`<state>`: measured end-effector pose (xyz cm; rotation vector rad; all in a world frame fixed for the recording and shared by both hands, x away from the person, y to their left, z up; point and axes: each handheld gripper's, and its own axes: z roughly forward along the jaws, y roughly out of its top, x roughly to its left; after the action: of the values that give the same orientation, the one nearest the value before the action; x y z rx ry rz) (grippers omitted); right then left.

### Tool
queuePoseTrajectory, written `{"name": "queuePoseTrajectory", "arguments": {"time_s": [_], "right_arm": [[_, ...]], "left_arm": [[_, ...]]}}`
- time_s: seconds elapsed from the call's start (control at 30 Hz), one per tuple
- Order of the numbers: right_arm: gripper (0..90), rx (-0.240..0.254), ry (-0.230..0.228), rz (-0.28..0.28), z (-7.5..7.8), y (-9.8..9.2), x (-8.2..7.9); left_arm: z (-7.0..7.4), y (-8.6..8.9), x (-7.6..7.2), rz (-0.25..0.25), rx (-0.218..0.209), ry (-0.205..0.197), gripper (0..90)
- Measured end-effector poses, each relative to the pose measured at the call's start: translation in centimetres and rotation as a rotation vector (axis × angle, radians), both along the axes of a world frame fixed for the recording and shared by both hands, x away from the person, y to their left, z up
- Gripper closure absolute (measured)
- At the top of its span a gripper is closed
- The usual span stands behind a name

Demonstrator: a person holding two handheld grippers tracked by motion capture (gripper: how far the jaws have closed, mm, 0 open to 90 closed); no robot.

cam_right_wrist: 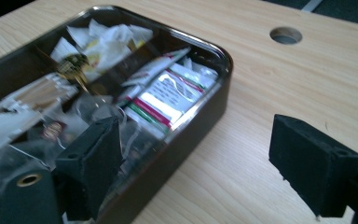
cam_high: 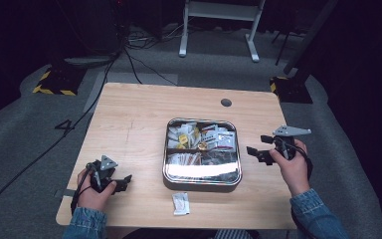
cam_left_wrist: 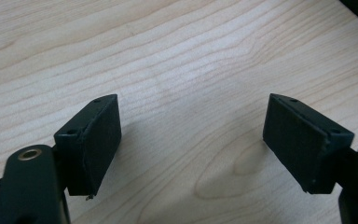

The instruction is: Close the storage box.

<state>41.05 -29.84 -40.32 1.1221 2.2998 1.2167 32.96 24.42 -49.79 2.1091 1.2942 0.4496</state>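
A square metal tin [cam_high: 202,180] sits mid-table, packed with several small packets and sachets [cam_high: 201,139]. One white sachet [cam_high: 181,203] lies on the wood in front of the tin. My left gripper [cam_high: 123,181] rests near the table's front left corner, held by a hand; in the left gripper view its jaws stand wide open [cam_left_wrist: 191,144] over bare wood. My right gripper [cam_high: 256,149] hovers just right of the tin, open and empty; in the right gripper view [cam_right_wrist: 200,163] its left jaw overlaps the tin's near rim [cam_right_wrist: 205,105].
The wooden table [cam_high: 134,124] has a round cable hole [cam_high: 226,102] near its back edge, also seen in the right gripper view [cam_right_wrist: 285,35]. Cables [cam_high: 79,124] trail over the grey floor at left. A white frame [cam_high: 219,30] stands behind the table.
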Motion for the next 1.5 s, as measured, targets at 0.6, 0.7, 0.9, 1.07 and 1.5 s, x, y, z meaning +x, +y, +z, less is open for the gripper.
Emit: {"name": "queuePoseTrajectory", "arguments": {"time_s": [0.6, 0.7, 0.9, 1.07, 1.5], "right_arm": [[18.7, -0.034, 0.044, -0.056, -5.1, -5.0, -0.2], [18.7, -0.049, 0.043, -0.06, -6.1, -5.7, -0.3], [18.8, -0.062, 0.036, -0.077, -7.6, -6.6, -0.5], [18.6, -0.031, 0.0, -0.097, -8.7, -7.2, -1.1], [17.1, -0.1, 0.011, -0.102, -9.7, -8.0, -1.5]], "left_arm": [[-0.7, 0.6, 0.0, -0.006, -0.021, -0.036, 15.2], [-0.7, 0.6, 0.1, -0.004, -0.021, -0.038, 15.2], [-0.7, 0.7, 0.1, -0.007, -0.02, -0.038, 15.0], [-0.7, 0.7, 0.2, -0.01, -0.023, -0.037, 14.6], [-0.7, 0.6, 0.5, -0.013, -0.015, -0.036, 12.7]]}}
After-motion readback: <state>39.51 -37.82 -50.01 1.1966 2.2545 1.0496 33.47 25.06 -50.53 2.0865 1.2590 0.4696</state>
